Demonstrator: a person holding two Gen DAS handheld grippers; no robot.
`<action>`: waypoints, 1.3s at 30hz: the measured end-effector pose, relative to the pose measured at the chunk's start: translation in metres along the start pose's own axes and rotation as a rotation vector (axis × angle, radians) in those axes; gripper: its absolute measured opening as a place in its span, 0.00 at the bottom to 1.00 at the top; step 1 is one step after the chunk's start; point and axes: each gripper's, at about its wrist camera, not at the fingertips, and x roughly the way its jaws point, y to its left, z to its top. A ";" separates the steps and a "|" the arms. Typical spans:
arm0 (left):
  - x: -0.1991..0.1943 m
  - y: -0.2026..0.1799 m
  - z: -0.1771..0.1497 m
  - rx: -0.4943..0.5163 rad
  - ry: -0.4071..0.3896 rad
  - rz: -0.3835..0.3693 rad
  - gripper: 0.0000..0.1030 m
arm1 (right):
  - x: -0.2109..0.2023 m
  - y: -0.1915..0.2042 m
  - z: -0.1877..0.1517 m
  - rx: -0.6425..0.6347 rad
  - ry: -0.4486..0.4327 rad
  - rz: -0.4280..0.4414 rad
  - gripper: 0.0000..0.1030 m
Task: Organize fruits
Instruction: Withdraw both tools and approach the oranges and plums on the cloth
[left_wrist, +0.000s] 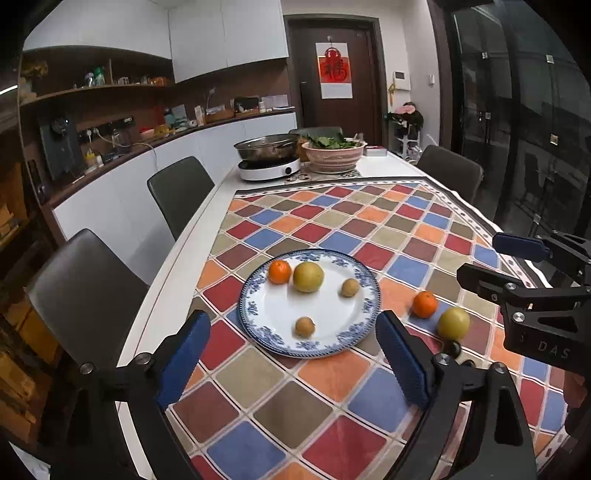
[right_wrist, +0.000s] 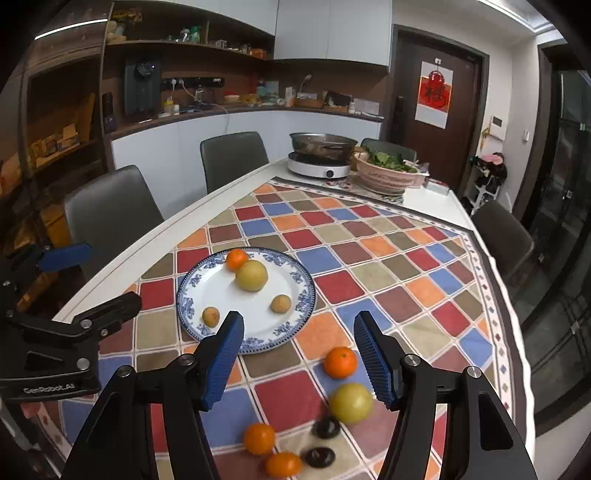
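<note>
Tablecloth (right_wrist: 369, 258) in coloured squares covers the table. Plate (right_wrist: 207, 280), white with a blue rim, lies on it holding an orange (right_wrist: 236, 259), a yellow fruit (right_wrist: 251, 275) touching it, and two small brown fruits (right_wrist: 280, 304). More oranges (right_wrist: 340, 362) and another yellow fruit (right_wrist: 351, 402) sit on the cloth. Left gripper (left_wrist: 291, 354) and right gripper (right_wrist: 299, 354) both stand apart-jawed, holding nothing.

The plate (right_wrist: 192, 291) holds an orange (right_wrist: 236, 259), a yellow fruit (right_wrist: 251, 275) and two small brown fruits (right_wrist: 280, 304); three oranges (right_wrist: 340, 362) and another yellow fruit (right_wrist: 351, 402) lie off it at five o'clock.
</note>
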 end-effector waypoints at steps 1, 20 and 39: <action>-0.005 -0.003 -0.002 0.003 -0.005 -0.005 0.90 | -0.004 -0.002 -0.002 0.010 -0.002 0.002 0.61; -0.023 -0.056 -0.040 0.058 -0.003 -0.095 0.92 | -0.048 -0.033 -0.062 0.067 0.001 -0.061 0.67; 0.014 -0.085 -0.072 0.144 0.084 -0.176 0.91 | -0.022 -0.041 -0.103 0.018 0.129 -0.048 0.67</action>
